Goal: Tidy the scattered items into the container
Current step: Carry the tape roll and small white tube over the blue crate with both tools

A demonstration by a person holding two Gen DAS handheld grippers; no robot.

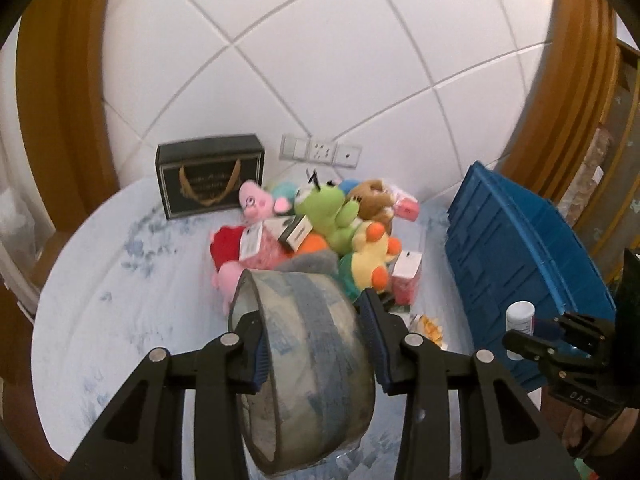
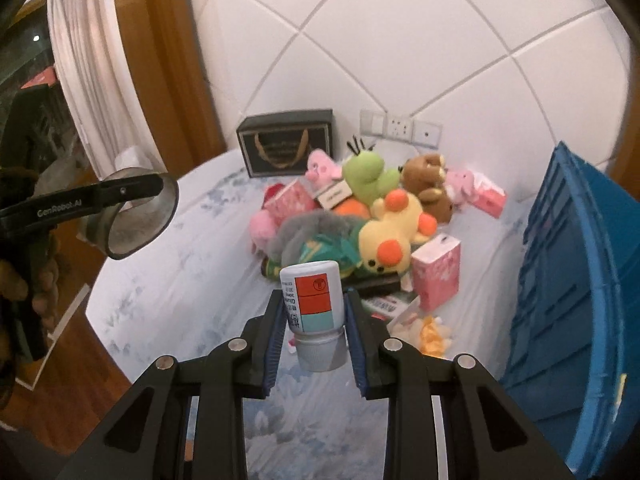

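Observation:
My left gripper [image 1: 312,312] is shut on a wide grey roll of packing tape [image 1: 308,360], held on edge above the bed. My right gripper [image 2: 316,300] is shut on a small white bottle [image 2: 314,300] with a red and teal label, its grey cap toward the camera. The tape roll [image 2: 136,216] also shows at the left of the right wrist view, and the bottle [image 1: 520,314] at the right of the left wrist view. A blue plastic crate [image 2: 580,280] [image 1: 520,248] stands tilted on the bed's right side, to the right of both grippers.
A pile of plush toys [image 2: 384,216] and pink tissue packs [image 2: 438,276] lies on the pale bedsheet [image 1: 120,300] ahead. A black gift box [image 1: 210,176] leans on the white padded headboard. Small wrapped items [image 2: 430,332] lie near the crate. Wooden frames flank the bed.

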